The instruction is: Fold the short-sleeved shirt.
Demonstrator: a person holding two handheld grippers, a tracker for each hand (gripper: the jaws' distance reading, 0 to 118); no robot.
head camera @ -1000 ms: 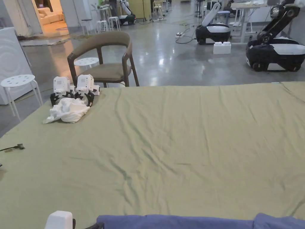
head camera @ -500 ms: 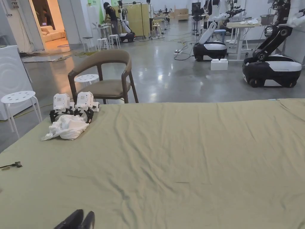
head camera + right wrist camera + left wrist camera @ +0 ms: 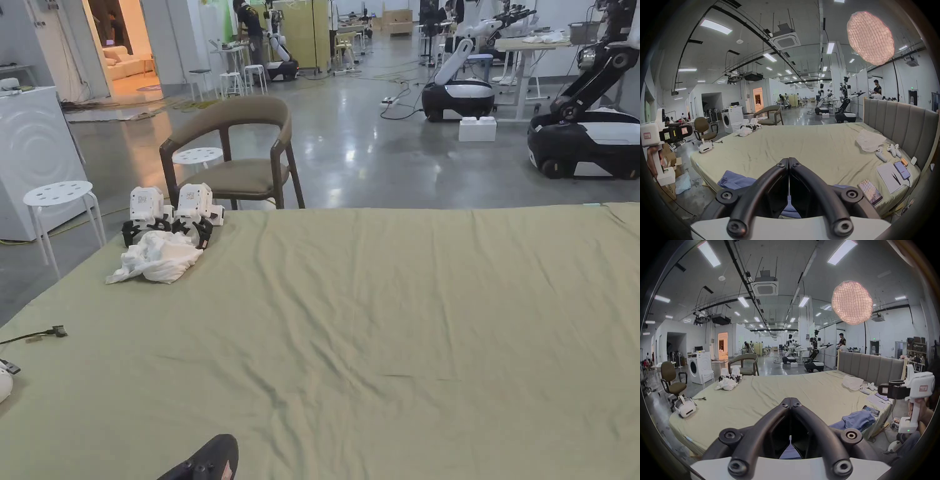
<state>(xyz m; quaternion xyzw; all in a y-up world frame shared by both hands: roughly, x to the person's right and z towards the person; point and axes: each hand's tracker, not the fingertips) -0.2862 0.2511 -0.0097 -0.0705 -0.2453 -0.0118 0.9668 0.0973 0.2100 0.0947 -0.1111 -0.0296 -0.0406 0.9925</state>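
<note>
the blue short-sleeved shirt (image 3: 857,419) lies rumpled on the near edge of the bed, at the lower right of the left gripper view and at the lower left of the right gripper view (image 3: 735,179), part of it hidden behind each gripper's own jaws. the left gripper (image 3: 790,400) sits low in the centre of its own view, above the bed's near edge, its two black jaws pressed together at the tips with nothing between them; in the head view a dark tip of it pokes up at the bottom edge (image 3: 209,462). the right gripper (image 3: 788,160) sits the same way in its own view, jaws closed on nothing, and its white body shows at the right edge of the left gripper view, held by a hand (image 3: 919,408). the pale green sheet (image 3: 406,325) covers the bed, wrinkled and mostly bare. at the upper left of the head view a crumpled white cloth (image 3: 156,257) rests against two spare white grippers (image 3: 172,212) at the bed's far corner, with a brown chair (image 3: 240,156) just behind them. a white headset (image 3: 684,408) lies on the left corner of the bed in the left gripper view.
</note>
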